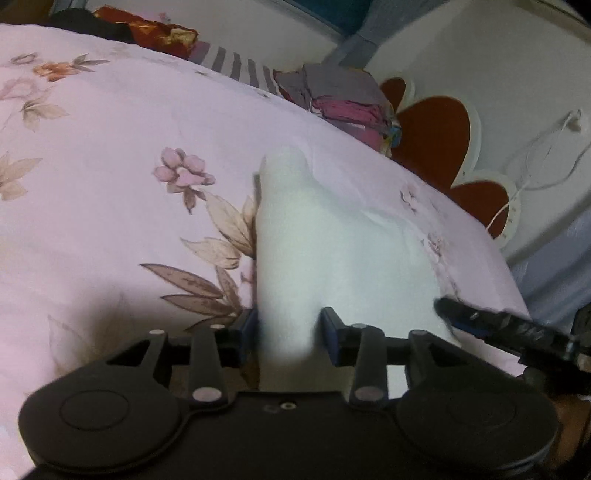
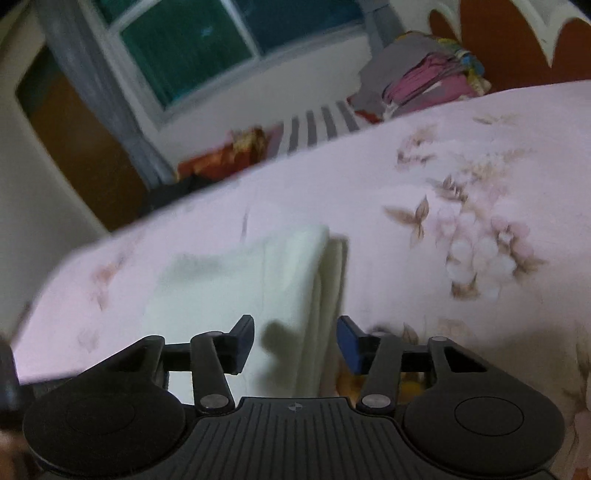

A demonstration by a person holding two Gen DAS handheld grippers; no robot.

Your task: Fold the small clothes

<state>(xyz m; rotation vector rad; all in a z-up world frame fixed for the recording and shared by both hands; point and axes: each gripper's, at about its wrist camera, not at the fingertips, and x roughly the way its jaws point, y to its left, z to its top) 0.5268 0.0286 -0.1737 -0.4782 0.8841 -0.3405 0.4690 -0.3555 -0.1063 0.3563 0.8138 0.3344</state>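
Note:
A small white garment [image 1: 332, 251] lies on the pink floral bedsheet [image 1: 110, 184]. In the left wrist view my left gripper [image 1: 290, 334] has its jaws apart, with a raised fold of the white cloth standing between them. My right gripper [image 1: 480, 323] shows at the lower right of that view, at the garment's near right edge. In the right wrist view the garment [image 2: 240, 280] lies folded, its layered edge running down toward my right gripper [image 2: 295, 343], whose jaws are open just above the cloth. The view is blurred.
A stack of folded clothes [image 1: 343, 99] sits at the far side of the bed by a red and white headboard [image 1: 436, 125]. A striped cloth [image 1: 236, 66] and a red patterned cloth [image 1: 155, 33] lie beside it. A window [image 2: 207, 40] is behind.

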